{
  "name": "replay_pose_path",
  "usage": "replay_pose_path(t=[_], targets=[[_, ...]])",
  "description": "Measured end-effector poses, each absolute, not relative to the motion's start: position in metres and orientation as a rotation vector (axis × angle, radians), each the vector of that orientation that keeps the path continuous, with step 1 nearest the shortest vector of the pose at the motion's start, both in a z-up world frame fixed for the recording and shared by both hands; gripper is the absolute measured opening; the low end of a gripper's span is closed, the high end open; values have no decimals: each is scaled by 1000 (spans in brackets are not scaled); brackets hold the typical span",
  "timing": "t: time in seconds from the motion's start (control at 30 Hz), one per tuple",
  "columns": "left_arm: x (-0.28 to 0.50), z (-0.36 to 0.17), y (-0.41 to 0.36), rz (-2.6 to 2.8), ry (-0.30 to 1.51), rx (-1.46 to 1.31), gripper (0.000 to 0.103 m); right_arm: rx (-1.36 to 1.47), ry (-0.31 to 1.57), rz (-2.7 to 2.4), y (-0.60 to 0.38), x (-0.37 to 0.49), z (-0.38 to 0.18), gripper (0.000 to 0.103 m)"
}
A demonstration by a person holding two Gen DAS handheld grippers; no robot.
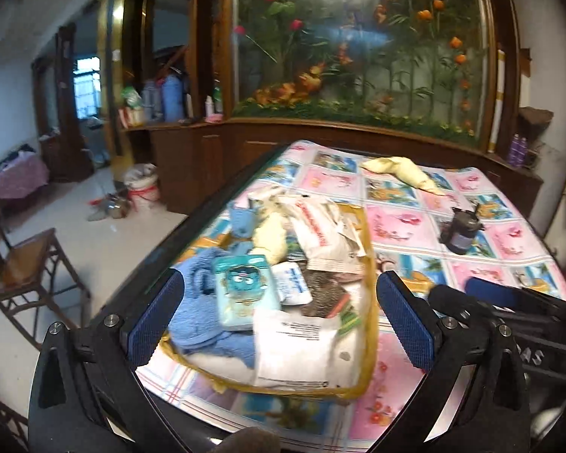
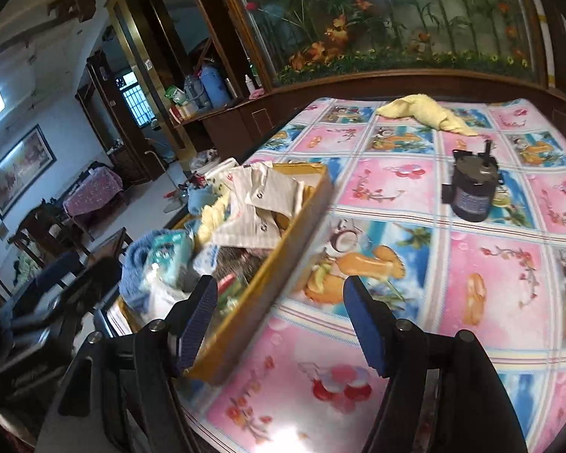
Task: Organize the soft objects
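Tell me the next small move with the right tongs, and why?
Probably send the right tongs forward toward the yellow cloth. They are open and empty, the cloth lies loose at the far edge of the table, and the bin already holds the other soft things. Pass left of the dark can.
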State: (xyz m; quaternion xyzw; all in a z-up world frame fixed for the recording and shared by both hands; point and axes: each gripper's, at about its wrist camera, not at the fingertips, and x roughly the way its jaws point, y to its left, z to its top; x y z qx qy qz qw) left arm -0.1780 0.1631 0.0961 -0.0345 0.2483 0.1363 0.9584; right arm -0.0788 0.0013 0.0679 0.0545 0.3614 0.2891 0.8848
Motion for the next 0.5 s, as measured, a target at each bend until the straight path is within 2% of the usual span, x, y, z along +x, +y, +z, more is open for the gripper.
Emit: replay_pose_path(t=[0.23,0.5], targets=[[-181,89,165,340,546,-79,103,48,682,562,-4,-104,69,69],[-173,81,160,344,592,-66,103,-66,684,585,17,-116,61,70]])
